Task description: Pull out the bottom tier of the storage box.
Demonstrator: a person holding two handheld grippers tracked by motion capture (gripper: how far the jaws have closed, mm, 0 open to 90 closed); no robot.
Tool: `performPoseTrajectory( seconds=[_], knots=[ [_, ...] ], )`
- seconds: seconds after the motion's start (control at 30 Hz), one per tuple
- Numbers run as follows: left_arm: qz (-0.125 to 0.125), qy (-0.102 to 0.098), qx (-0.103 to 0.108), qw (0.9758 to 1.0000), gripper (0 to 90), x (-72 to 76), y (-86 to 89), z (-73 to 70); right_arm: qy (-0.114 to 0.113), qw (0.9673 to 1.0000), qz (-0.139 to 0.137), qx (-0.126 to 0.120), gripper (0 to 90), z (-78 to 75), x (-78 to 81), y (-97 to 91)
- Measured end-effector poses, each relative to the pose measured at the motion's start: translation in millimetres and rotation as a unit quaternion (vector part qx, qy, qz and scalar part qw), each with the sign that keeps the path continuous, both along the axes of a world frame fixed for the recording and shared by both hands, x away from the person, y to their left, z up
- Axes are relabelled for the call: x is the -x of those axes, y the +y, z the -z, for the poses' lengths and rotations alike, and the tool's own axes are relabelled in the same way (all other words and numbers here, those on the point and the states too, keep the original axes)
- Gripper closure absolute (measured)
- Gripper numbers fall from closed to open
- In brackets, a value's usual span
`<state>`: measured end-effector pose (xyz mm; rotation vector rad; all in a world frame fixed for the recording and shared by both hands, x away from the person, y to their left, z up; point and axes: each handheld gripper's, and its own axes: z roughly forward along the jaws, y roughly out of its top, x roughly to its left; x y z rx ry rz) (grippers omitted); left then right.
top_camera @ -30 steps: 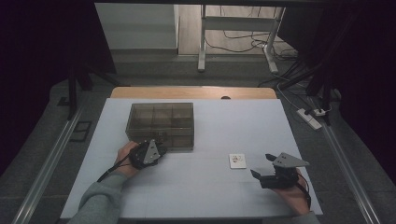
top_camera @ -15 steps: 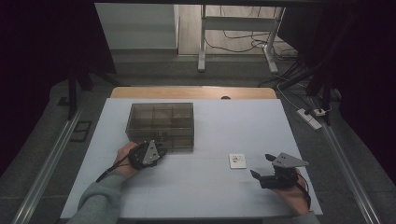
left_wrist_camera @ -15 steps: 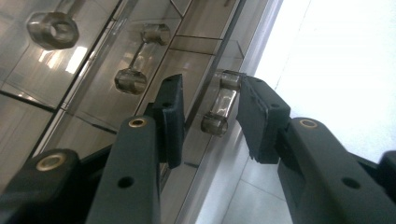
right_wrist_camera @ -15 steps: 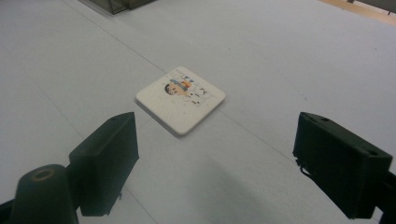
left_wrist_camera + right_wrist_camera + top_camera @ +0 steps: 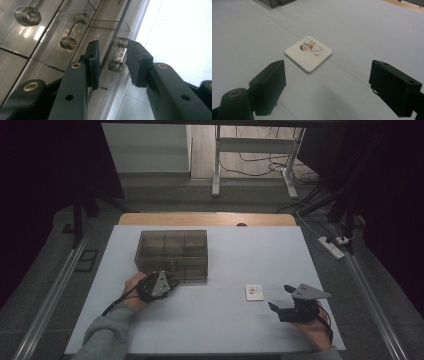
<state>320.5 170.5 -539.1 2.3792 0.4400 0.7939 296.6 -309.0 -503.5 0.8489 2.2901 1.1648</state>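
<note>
The left claw (image 5: 112, 62) stands apart around a clear knob (image 5: 117, 56) on the box (image 5: 172, 252) front, the knob's long axis along the gap. The right claw (image 5: 327, 92), wide apart, has the tile (image 5: 308, 53) at 12 o'clock, flat on the bench (image 5: 225, 320).

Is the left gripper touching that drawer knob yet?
Cannot tell. In the left gripper view the left gripper has its jaws on either side of the clear knob; one pad looks right against it, with no plain gap or contact.
</note>
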Motion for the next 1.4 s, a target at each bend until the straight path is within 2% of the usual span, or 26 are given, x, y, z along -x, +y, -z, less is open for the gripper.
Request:
performPoseTrajectory(
  seconds=[0.5,1.4],
  knots=[
    [0.006,0.001,-0.010,0.9999,64.1,4.9,-1.1,-0.9,0.002,1.0000,-0.001,0.001,13.7,0.0,0.3,0.1],
    [0.012,0.004,-0.012,0.9998,64.4,9.4,-1.0,-1.5,0.002,1.0000,-0.002,0.003,13.7,0.7,0.3,0.6]
  ],
)
